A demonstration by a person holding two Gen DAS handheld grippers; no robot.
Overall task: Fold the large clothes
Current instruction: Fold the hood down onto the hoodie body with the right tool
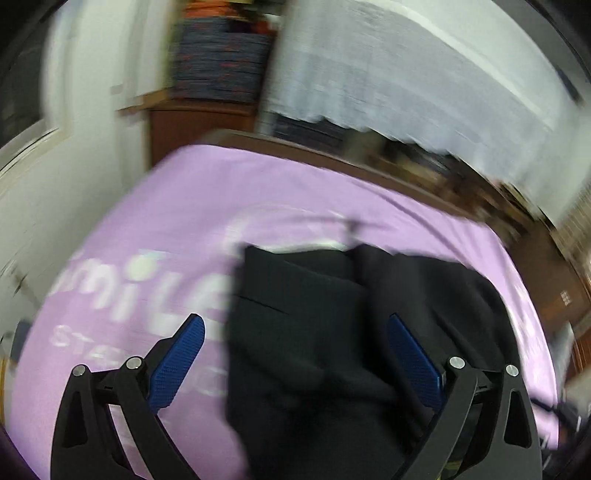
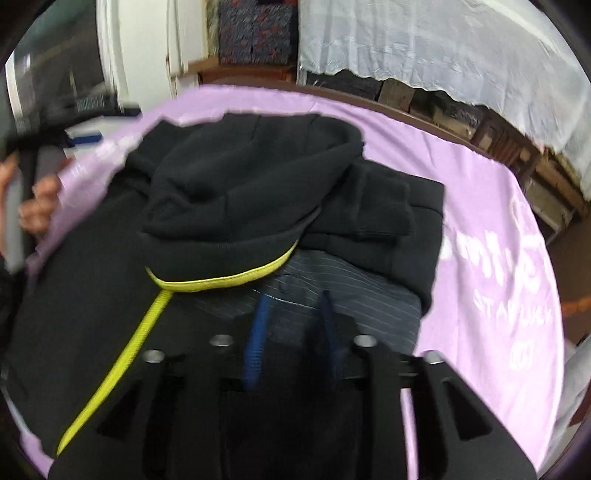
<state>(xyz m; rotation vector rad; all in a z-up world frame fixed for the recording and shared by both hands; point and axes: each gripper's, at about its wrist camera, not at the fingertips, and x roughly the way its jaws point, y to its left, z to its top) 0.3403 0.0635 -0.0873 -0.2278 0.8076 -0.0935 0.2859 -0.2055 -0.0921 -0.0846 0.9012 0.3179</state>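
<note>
A black hooded jacket [image 2: 236, 192] with a yellow-green zip [image 2: 122, 358] and a grey striped lining [image 2: 354, 295] lies partly folded on a lilac sheet [image 2: 491, 229]. In the right wrist view its hood is folded over the body. My right gripper [image 2: 294, 299] hangs just above the lining; its jaws stand apart with nothing pressed between the blue pads [image 2: 258, 332]. In the blurred left wrist view the same black jacket [image 1: 332, 332] lies below my left gripper [image 1: 295, 317], whose jaws are spread wide and grip nothing.
The lilac sheet [image 1: 184, 206] with white lettering covers a bed with a dark wooden frame [image 2: 424, 118]. Behind it, a white cloth [image 2: 443, 44] drapes over shelves, and patterned blankets [image 2: 255, 33] are stacked on a wooden cabinet. A person's hand [image 2: 37, 206] is at the left edge.
</note>
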